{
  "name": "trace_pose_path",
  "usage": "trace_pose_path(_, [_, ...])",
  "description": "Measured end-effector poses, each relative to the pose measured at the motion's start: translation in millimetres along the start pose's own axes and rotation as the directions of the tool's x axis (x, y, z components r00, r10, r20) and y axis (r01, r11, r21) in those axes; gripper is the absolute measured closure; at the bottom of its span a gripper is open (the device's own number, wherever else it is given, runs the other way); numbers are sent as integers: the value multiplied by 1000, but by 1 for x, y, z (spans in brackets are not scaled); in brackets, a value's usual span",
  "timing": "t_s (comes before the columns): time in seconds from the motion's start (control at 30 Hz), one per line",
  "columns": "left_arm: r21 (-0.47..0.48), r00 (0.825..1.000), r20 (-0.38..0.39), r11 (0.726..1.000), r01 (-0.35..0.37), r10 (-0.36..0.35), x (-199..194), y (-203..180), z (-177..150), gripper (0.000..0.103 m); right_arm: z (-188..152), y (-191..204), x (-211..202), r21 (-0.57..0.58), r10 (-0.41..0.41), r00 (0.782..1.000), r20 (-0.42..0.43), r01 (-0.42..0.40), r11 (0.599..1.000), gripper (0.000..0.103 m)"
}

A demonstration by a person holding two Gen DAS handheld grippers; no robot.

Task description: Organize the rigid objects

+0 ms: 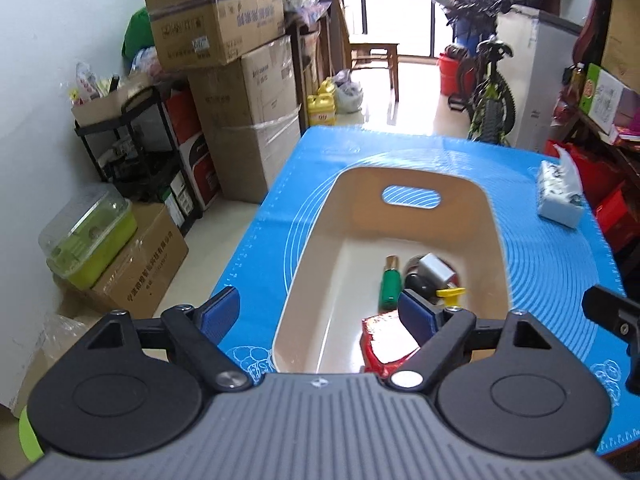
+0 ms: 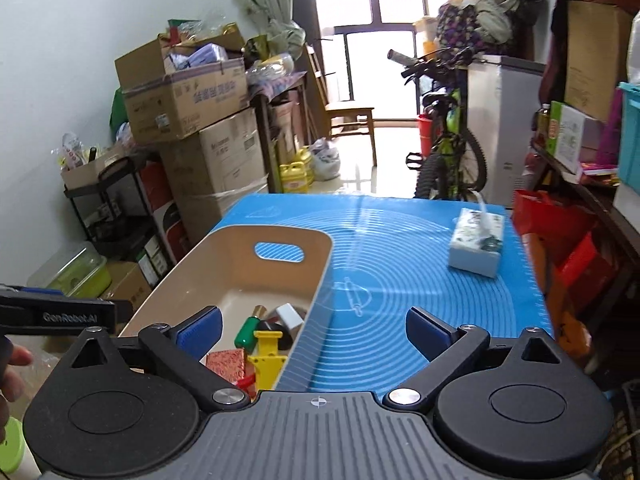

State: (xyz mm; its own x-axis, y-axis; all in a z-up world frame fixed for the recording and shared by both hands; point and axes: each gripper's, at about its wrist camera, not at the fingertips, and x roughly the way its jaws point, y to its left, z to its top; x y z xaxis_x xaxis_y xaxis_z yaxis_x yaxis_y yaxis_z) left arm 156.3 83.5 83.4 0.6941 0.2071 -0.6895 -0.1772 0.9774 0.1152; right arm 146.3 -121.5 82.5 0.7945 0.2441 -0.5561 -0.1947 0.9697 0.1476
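Note:
A beige bin (image 1: 316, 236) with a handle slot stands on the blue mat (image 1: 560, 264). Inside lie a green bottle (image 1: 390, 286), a white box (image 1: 436, 268), a yellow piece (image 1: 451, 295), a red packet (image 1: 386, 340) and a dark round item (image 1: 416, 280). My left gripper (image 1: 318, 314) is open and empty, hovering above the bin's near end. My right gripper (image 2: 314, 332) is open and empty, straddling the bin's right wall (image 2: 316, 292). The right wrist view shows the bottle (image 2: 246, 330), the yellow piece (image 2: 267, 356), the white box (image 2: 290, 316) and the packet (image 2: 226, 364).
A tissue pack (image 1: 560, 196) lies at the mat's far right, also in the right wrist view (image 2: 476, 246). Stacked cardboard boxes (image 1: 240, 92) and a black cart (image 1: 132, 152) stand left of the table. A bicycle (image 2: 448, 140) and a white freezer (image 2: 504, 120) stand beyond the far edge.

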Motion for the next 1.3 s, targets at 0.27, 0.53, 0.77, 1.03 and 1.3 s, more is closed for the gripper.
trace_pose_path(0.27, [1, 999, 35, 1000, 10, -10, -41, -14, -19, 16, -28, -13, -50, -28, -50, 999, 11, 50, 998, 4])
trace_pose_path(0.53, [37, 997, 79, 999, 26, -28, -68, -32, -51, 16, -51, -30, -83, -26, -66, 998, 12, 67, 997, 4])
trace_pose_path(0.77, [68, 990, 133, 997, 43, -51, -83, -43, -81, 16, -83, -37, -92, -15, -90, 996, 2, 90, 996, 4])
trace_pose_path(1.03, [16, 991, 125, 999, 36, -38, -84, -48, -120, 16, -120, -39, -105, -26, -123, 992, 16, 123, 992, 4])
trace_pose_path(1.3, [33, 993, 102, 998, 48, -51, -74, -52, -145, 16, -137, -40, -109, -30, -141, 990, 18, 142, 989, 4])
